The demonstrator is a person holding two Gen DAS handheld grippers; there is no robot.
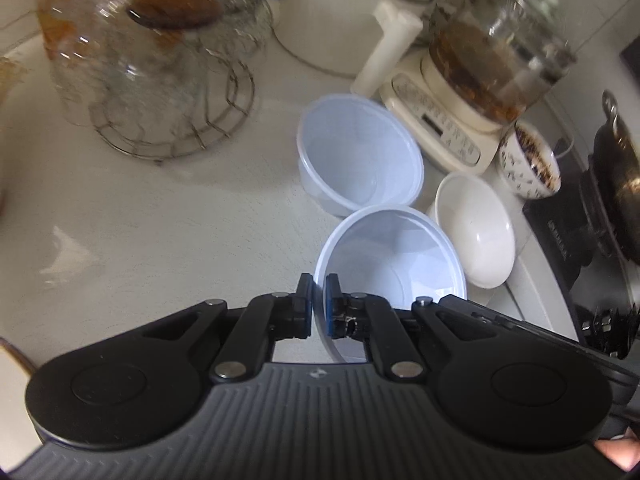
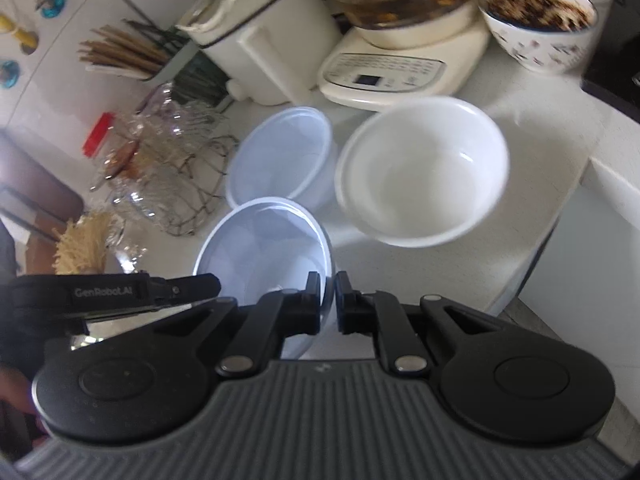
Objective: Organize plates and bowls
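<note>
1. Left tool (image 1: 319, 300): pads clenched on the near rim of a clear bowl (image 1: 394, 258), one pad inside the wall, one outside. Rim pinch suits a thin plastic wall with no handle.
2. Clear bowl tilts toward the camera in the left wrist view; likely lifted or partly lifted, though contact with the surface (image 1: 160, 220) cannot be ruled out.
3. Right tool (image 2: 329, 302): jaws nearly together. The same bowl's rim (image 2: 264, 240) appears to run between them, but blur hides the contact; cannot tell whether it grips or just hovers.
4. Second clear bowl (image 1: 360, 152) stands upright just behind the held one, mouth up. Judgement: it is the nesting target, as shape and size look matched.
5. White bowl (image 1: 476, 228) sits just right of the held bowl, near the surface edge; smeared in the right view, so its tilt is unclear there.
6. Patterned bowl (image 1: 528, 160) with dark contents stands beside the kettle base (image 1: 436, 124); best left alone.
7. Glass jar (image 1: 120, 48) rests on a wire rack (image 1: 176, 120) well to the left, apart from the bowls.
8. Risk: the thin rim may flex or slip under a one-sided pinch.
</note>
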